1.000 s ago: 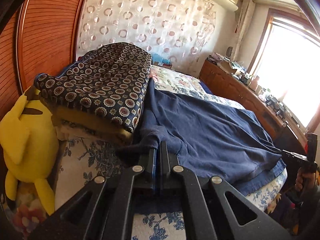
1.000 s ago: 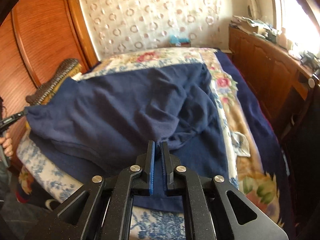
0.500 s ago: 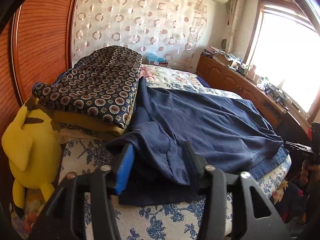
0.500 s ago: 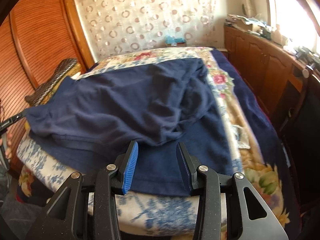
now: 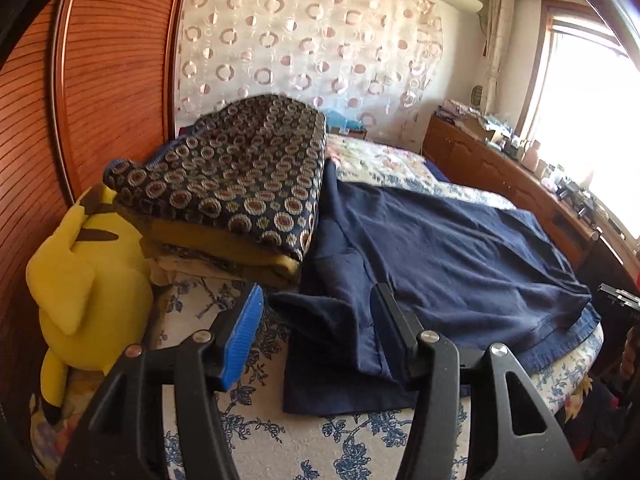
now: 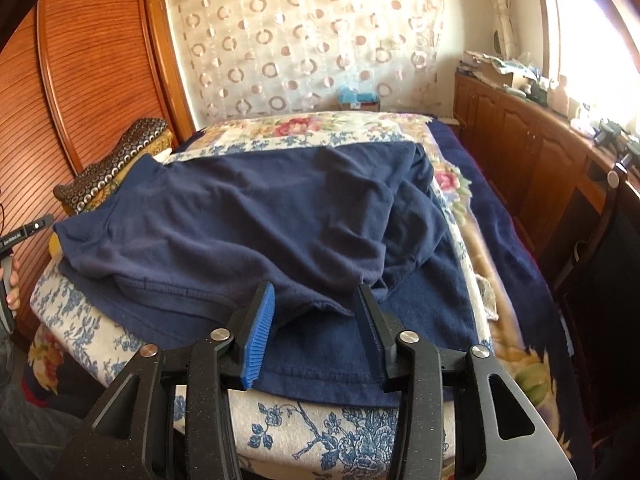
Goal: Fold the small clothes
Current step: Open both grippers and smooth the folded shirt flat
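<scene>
A navy blue garment (image 5: 432, 252) lies folded over on the bed, also seen in the right wrist view (image 6: 248, 220). It rests on a navy towel (image 6: 332, 356) spread over the bed's near edge. My left gripper (image 5: 316, 300) is open and empty, its fingers either side of the garment's near left corner. My right gripper (image 6: 316, 296) is open and empty, just short of the garment's front hem at the right end. Neither gripper holds cloth.
A stack of folded bedding with a circle-patterned cover (image 5: 240, 176) sits left of the garment. A yellow plush toy (image 5: 80, 280) leans on the wooden wardrobe (image 5: 100, 80). A wooden cabinet (image 6: 540, 152) with clutter runs along the window side.
Both grippers were shut on the garment's near edge a second ago. They have opened, let it drop onto the bed and drawn back slightly.
</scene>
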